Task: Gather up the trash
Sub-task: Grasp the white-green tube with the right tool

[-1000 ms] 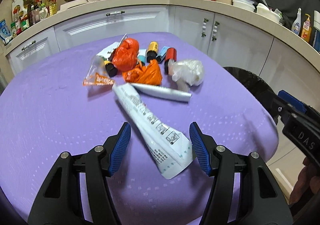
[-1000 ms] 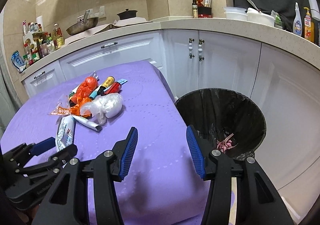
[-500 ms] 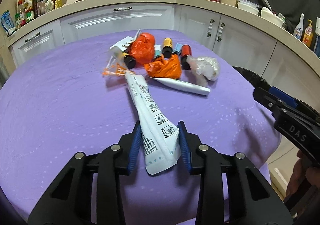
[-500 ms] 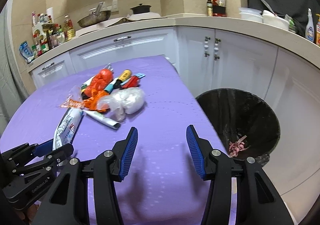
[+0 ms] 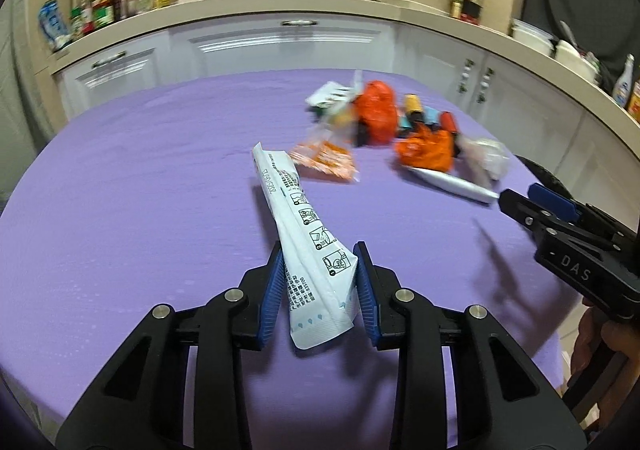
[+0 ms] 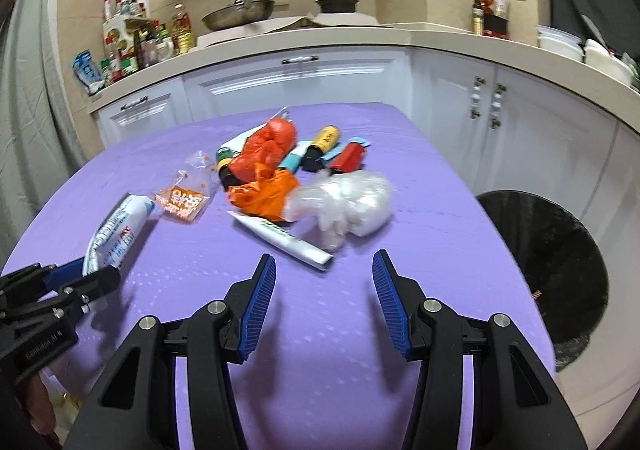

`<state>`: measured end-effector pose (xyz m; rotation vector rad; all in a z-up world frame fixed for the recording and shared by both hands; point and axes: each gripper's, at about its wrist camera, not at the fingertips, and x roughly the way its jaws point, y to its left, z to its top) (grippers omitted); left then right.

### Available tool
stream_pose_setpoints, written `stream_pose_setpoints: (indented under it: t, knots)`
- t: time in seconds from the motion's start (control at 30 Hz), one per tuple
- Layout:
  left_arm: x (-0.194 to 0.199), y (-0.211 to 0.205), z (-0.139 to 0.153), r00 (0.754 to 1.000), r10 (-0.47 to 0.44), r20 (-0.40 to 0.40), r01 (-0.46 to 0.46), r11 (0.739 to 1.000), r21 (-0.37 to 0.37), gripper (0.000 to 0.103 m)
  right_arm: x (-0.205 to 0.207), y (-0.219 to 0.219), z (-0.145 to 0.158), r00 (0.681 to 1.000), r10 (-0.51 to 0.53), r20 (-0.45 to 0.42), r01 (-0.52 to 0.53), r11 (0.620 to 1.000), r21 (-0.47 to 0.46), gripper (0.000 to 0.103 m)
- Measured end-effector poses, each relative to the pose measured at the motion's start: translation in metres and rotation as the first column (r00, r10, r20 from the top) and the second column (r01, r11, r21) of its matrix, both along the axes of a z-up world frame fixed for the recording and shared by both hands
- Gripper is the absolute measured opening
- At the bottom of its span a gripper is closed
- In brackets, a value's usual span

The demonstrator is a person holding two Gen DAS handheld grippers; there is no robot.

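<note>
Progress early: left gripper (image 5: 318, 278) jaws clenched on long white printed plastic packet (image 5: 304, 242) above purple surface (image 5: 120, 189); right gripper (image 6: 324, 290) jaws released; trash pile (image 6: 288, 177) uncollected, black-lined bin (image 6: 548, 262) nearly empty.

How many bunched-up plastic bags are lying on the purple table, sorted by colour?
Red-orange bag: 1
Orange bag: 1
Clear whitish bag: 1
Total: 3
</note>
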<state>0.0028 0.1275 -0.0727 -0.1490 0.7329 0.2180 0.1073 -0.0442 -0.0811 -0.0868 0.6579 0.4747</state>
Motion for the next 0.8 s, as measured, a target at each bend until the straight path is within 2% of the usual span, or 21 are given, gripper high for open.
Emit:
stream_pose_setpoints:
  t: [0.37, 0.53, 0.63, 0.8]
  knots:
    - [-0.011, 0.047, -0.003, 0.996, 0.083, -0.014, -0.083, 0.997, -0.001, 0.033, 0.022, 0.021, -0.009, 0.997, 0.037, -0.072, -0.039, 0.999, -0.019, 0.050]
    - [-0.010, 0.057, -0.002, 0.995, 0.099, -0.010, -0.099, 0.995, -0.011, 0.033, 0.016, 0.030, -0.011, 0.989, 0.095, -0.111, -0.096, 0.995, -0.003, 0.050]
    - [-0.009, 0.060, -0.001, 0.995, 0.103, -0.007, -0.103, 0.995, -0.010, 0.033, 0.009, 0.036, -0.010, 0.987, 0.121, -0.107, -0.122, 0.993, 0.000, 0.050]
    - [-0.009, 0.065, -0.001, 0.994, 0.110, -0.005, -0.110, 0.994, -0.009, 0.033, 0.016, 0.039, -0.007, 0.991, 0.101, -0.085, -0.102, 0.995, -0.008, 0.050]
